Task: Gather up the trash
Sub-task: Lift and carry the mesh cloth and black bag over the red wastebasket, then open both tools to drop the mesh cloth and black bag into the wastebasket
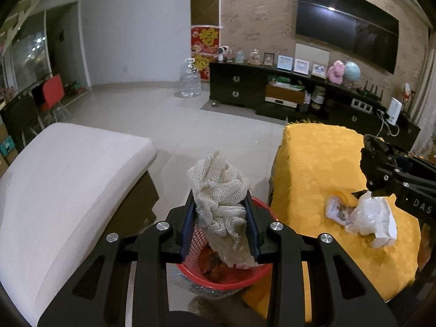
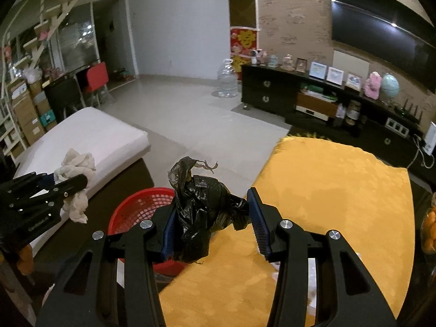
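Note:
My left gripper (image 1: 220,204) is shut on a crumpled white mesh cloth (image 1: 218,179) and holds it right above a red mesh basket (image 1: 226,282) on the floor. There is trash inside the basket. In the right wrist view my right gripper (image 2: 212,204) is shut on a crumpled black plastic bag (image 2: 201,218), just right of the red basket (image 2: 136,209) and over the edge of the yellow-covered table (image 2: 340,190). A crumpled white paper wrapper (image 1: 365,218) lies on the yellow cover, under the right gripper (image 1: 373,169). The left gripper (image 2: 70,185) with its cloth (image 2: 76,163) shows at the left.
A white cushioned bench (image 1: 68,177) stands left of the basket, with pale tiled floor (image 1: 204,125) beyond. A dark TV cabinet (image 1: 245,81) with frames and ornaments lines the far wall, a big clear water bottle (image 1: 190,79) beside it. Oranges (image 2: 429,229) sit at the table's right edge.

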Available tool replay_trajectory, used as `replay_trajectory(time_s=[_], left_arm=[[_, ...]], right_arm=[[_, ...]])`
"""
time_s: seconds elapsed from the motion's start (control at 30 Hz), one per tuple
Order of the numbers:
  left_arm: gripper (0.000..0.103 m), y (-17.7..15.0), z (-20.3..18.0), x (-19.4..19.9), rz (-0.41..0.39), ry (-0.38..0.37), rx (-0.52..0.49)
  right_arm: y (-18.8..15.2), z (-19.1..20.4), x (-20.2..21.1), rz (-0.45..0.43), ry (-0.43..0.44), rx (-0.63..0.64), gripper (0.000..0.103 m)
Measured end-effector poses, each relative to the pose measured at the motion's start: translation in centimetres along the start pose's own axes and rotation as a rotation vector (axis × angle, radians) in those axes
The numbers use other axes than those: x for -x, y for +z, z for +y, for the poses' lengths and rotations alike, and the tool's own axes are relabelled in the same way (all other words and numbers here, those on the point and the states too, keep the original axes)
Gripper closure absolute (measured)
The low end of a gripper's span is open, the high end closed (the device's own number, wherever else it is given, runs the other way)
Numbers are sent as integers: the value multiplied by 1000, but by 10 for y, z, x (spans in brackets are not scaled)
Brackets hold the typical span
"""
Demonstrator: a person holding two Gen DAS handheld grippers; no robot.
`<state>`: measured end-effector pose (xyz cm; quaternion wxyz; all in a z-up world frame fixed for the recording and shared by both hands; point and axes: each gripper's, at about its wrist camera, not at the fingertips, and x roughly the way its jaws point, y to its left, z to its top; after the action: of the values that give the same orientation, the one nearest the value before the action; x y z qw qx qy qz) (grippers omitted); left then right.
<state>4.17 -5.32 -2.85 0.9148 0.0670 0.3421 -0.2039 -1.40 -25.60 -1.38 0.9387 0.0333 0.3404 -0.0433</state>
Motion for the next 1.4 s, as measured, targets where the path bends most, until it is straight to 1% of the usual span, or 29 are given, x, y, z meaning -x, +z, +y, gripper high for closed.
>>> replay_trajectory(time_s=[0.3,0.57,0.8,0.97,1.13,1.23,1.3,1.4], left_arm=[[72,-9,18,-21,50,20,37],[72,-27,27,-56,130,16,48],[72,-39,30,-83,190,0,47],[72,-39,33,-95,210,-5,45],[71,-43,35,-103,228,-7,40],[68,-45,40,-106,236,-4,52],[67,-46,41,-107,240,-5,56],[63,-44,41,-107,239,-11,55]], right_arm=[[1,30,-29,43,46,41,58],[-8,46,-70,129,89,50,58],[-18,58,-108,201,97,87,58],[-26,65,-129,241,108,102,57],[-34,71,-141,272,117,117,57],[-35,72,-146,282,125,119,51],[-36,74,-146,283,133,119,43],[-35,73,-144,278,137,114,41]])
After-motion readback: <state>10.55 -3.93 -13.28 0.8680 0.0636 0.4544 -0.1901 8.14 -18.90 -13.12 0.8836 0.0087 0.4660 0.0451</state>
